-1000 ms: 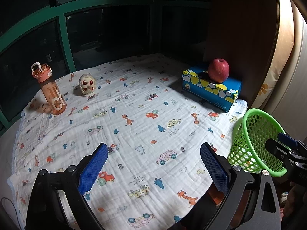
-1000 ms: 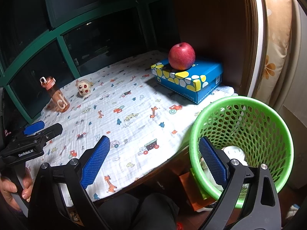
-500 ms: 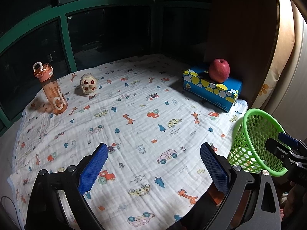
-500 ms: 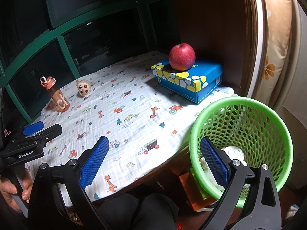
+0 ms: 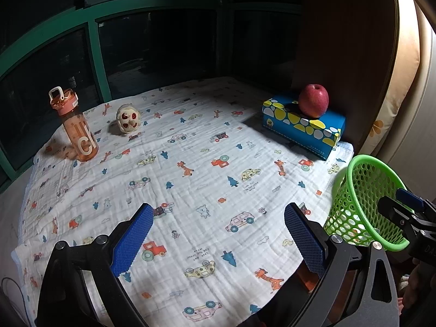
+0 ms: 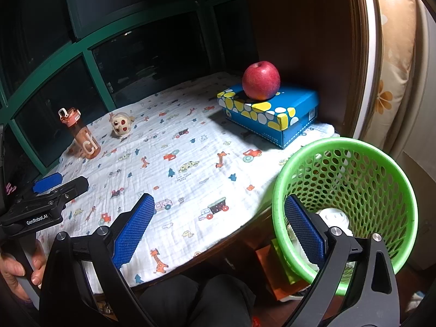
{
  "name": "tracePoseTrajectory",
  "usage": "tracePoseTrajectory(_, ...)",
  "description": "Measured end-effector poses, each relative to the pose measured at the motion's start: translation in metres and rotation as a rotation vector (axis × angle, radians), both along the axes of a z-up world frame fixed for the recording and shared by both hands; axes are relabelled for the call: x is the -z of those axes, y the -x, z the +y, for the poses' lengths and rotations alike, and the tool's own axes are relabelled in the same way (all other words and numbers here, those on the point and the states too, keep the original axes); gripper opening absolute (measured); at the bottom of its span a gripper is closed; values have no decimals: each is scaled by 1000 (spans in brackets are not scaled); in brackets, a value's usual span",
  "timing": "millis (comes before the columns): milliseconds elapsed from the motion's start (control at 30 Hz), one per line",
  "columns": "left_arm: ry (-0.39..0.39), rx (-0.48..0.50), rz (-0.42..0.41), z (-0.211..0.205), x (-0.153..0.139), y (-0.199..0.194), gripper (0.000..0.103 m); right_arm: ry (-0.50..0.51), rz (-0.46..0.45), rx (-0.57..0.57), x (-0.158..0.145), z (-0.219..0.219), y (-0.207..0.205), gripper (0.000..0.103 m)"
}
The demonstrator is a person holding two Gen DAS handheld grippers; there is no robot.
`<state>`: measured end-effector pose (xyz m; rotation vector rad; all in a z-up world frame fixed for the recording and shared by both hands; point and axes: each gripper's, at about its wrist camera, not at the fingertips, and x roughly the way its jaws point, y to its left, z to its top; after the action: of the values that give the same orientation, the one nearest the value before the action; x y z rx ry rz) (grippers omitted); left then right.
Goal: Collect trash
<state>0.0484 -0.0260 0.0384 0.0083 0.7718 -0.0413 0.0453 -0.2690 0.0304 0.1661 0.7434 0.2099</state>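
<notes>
Fingers of left gripper [image 5: 216, 234] and right gripper [image 6: 219, 230] are spread wide, both holding nothing, above the printed cloth [image 5: 190, 163]. White crumpled trash [image 6: 333, 218] lies inside green basket [image 6: 381, 147] at table edge, w/ right blue pad just over its rim. Apple [image 6: 261, 80] sits on blue box [image 6: 268, 109].
</notes>
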Motion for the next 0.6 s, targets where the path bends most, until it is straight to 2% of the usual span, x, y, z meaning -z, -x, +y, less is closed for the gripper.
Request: tracePoseTrajectory(600,0,-9,1,1,2,1,94,-2,-3,-17,2,4,-2,95)
